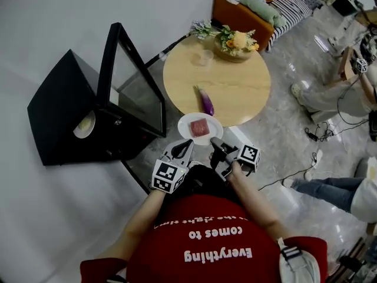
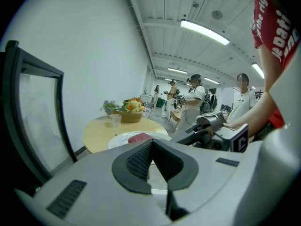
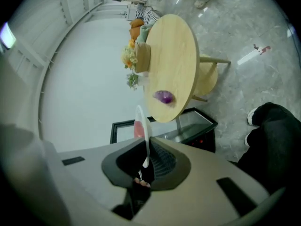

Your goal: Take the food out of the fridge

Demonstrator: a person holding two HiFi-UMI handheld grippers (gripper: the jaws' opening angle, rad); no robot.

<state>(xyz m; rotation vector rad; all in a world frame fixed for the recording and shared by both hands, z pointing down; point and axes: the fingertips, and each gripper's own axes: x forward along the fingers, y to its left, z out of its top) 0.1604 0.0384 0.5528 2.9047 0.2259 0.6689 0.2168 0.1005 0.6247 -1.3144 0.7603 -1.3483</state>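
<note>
Head view, left to right: the fridge (image 1: 59, 117) is sitting at far left with its door (image 1: 132, 78) hanging wide open. A pale dish (image 1: 85, 124) is showing inside, so the job is looking unfinished.

The left gripper (image 1: 186, 144) is hovering just beside the near-left rim of the plate (image 1: 215, 121). In the left gripper view its jaws are looking pressed together at the tips, with nothing between them, and the plate (image 2: 123, 139) is lying just past them. It isn't sharing the load.

The meat (image 1: 199, 126) is riding in the middle of the plate, out of the fridge and right at the near edge of the table (image 1: 241, 84). Judging by the right gripper view, the plate is hanging in the air, not resting on the table.

The right gripper (image 1: 215, 144) is doing all the holding. In its own view the jaws are pinching the plate (image 3: 143, 119) by the thin rim only.

Risks from here:
- The grip is on one side of the rim, so the plate is acting as a lever. Any wrist roll or jolt could pivot it in the pads, and the meat could slide off.
- The rim is smooth and the bite is shallow, so the plate could slip out over the floor.
- The eggplant (image 1: 206, 102) is lying near the landing edge. Setting down too far in risks knocking it, and too near risks the plate overhanging.
- The open door is sticking out beside the left elbow.
</note>
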